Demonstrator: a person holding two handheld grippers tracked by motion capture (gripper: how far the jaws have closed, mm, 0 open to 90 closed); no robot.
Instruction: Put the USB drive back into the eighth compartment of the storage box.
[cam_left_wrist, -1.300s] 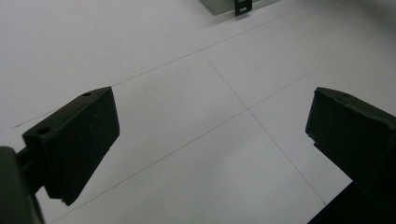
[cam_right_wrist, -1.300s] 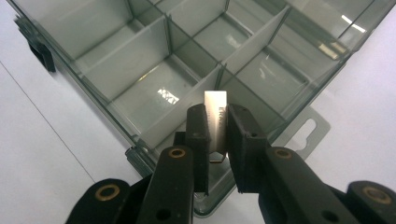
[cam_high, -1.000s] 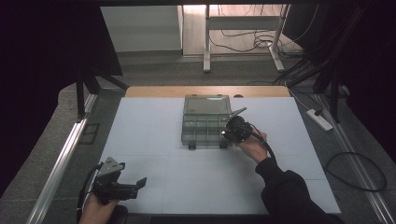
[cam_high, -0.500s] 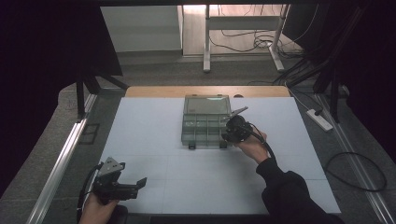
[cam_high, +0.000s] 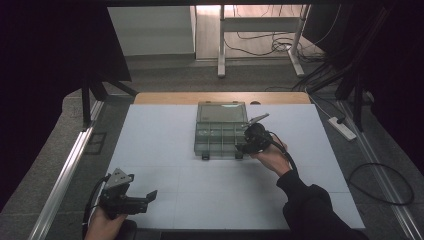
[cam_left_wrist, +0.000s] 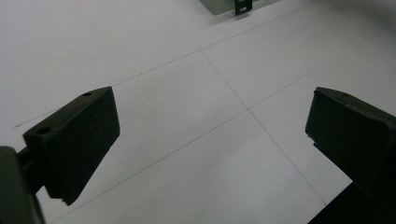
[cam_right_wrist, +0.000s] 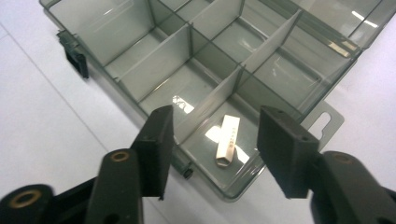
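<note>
A clear organizer box (cam_high: 220, 131) is lying open on the white table (cam_high: 150, 150), toward its far middle, with the lid folded back away from the person. The right gripper (cam_high: 246, 145) is hovering at the box's near right corner, held in the right hand (cam_high: 272, 157). In the right gripper view, its jaws have just been opening and are now standing partly spread, with nothing pressed between the pads. Beyond and below the gap between them, a small silvery metal bar (cam_right_wrist: 228, 141) is lying flat on the floor of the box's corner compartment (cam_right_wrist: 219, 140), close to the near wall and touching neither jaw. The compartments (cam_right_wrist: 154, 56) beside it are looking bare through the clear dividers. A black latch (cam_right_wrist: 77, 58) is sticking out from the box's front edge. The left gripper (cam_high: 142, 199) is resting low at the near left corner of the table, well apart from the box, in the left hand (cam_high: 102, 225). In the left gripper view its jaws are spread wide over bare tabletop (cam_left_wrist: 187, 140), gripping nothing, with the box's near edge (cam_left_wrist: 229, 5) just peeking in at the top.
</note>
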